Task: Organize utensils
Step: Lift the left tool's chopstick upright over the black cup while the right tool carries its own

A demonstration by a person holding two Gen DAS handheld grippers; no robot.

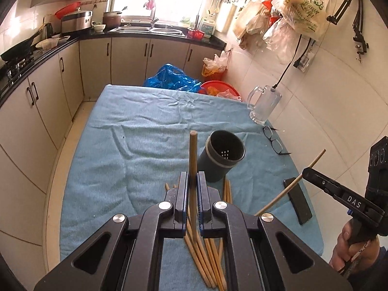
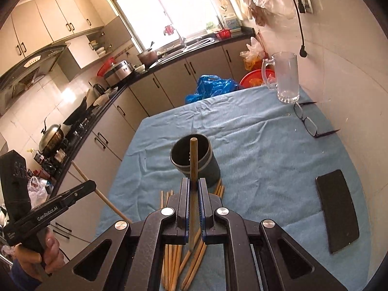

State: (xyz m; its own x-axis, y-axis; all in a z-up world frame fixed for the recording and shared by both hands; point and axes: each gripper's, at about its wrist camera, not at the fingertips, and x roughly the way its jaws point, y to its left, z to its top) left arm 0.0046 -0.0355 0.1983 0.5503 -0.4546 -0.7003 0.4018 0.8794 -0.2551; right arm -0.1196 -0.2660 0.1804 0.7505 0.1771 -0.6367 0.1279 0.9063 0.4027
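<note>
Chopsticks, one per claw. Left claw (image 1: 193, 181) closed tight on a single wooden chopstick (image 1: 193, 160), which stands nearly upright between the pads, tip above the fingers. Right claw (image 2: 193, 186) likewise clamped on its own chopstick (image 2: 193, 160), also close to vertical; from the left wrist view that same stick (image 1: 291, 184) shows slanted, held clear of the cloth.

Remaining chopsticks (image 1: 206, 254) lie loose in a fanned pile on the blue cloth (image 1: 121, 157) covering the surface, directly under both claws, near edge. Dark cylindrical holder (image 1: 222, 157) stands upright on the cloth just beyond the pile, touching or nearly touching the far stick ends; inside looks empty, drain holes visible at the bottom.

Further right on the cloth: black flat case (image 2: 338, 213), eyeglasses (image 2: 308, 121), glass mug (image 2: 286, 80) near the wall.
</note>
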